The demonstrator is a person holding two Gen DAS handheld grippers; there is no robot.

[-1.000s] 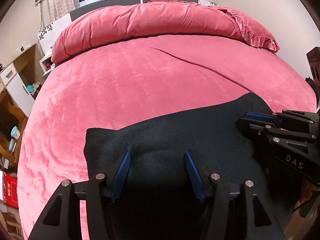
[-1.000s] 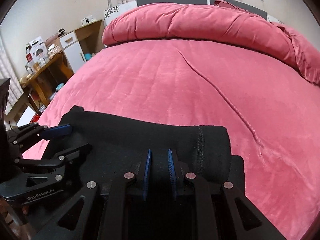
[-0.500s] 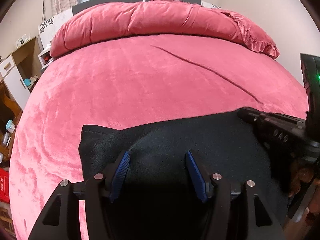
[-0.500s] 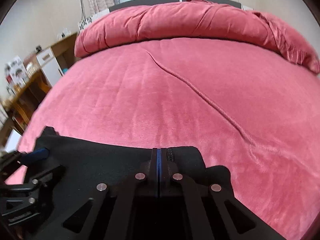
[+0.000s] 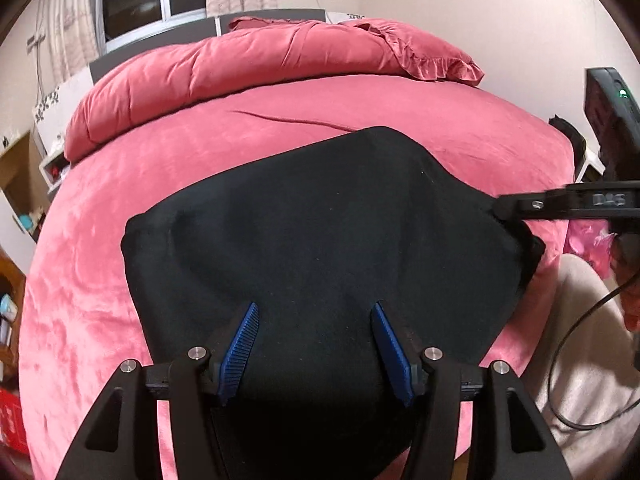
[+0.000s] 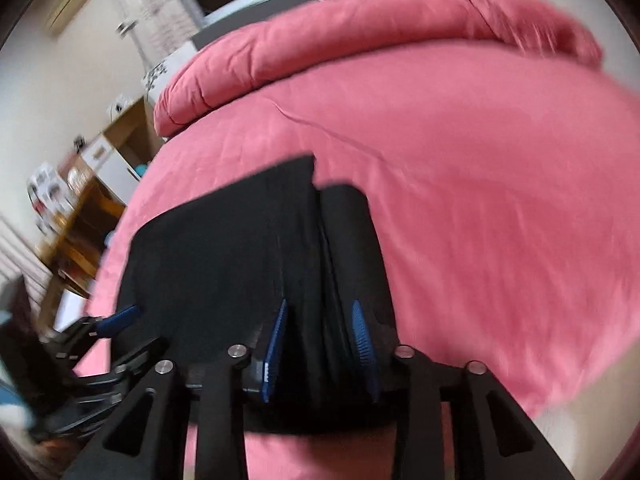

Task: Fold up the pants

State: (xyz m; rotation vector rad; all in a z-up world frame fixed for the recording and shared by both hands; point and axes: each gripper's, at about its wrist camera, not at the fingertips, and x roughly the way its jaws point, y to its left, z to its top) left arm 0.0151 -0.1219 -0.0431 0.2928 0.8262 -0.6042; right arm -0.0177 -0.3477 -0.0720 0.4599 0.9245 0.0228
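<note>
Black pants (image 5: 320,216) folded on near edge of pink bed (image 5: 200,168). Left gripper (image 5: 316,344) spread wide over the cloth, pads apart. Right gripper (image 6: 320,344) just been opening, folded cloth between its parted pads.

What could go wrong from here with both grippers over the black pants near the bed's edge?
1. The right gripper has just been opening, with pants cloth between its pads; the fold may slump.
2. The left gripper stands open and grips nothing, so nothing pins that side.
3. The pants lie at the near edge of the bed; a tug could slide them off.
</note>
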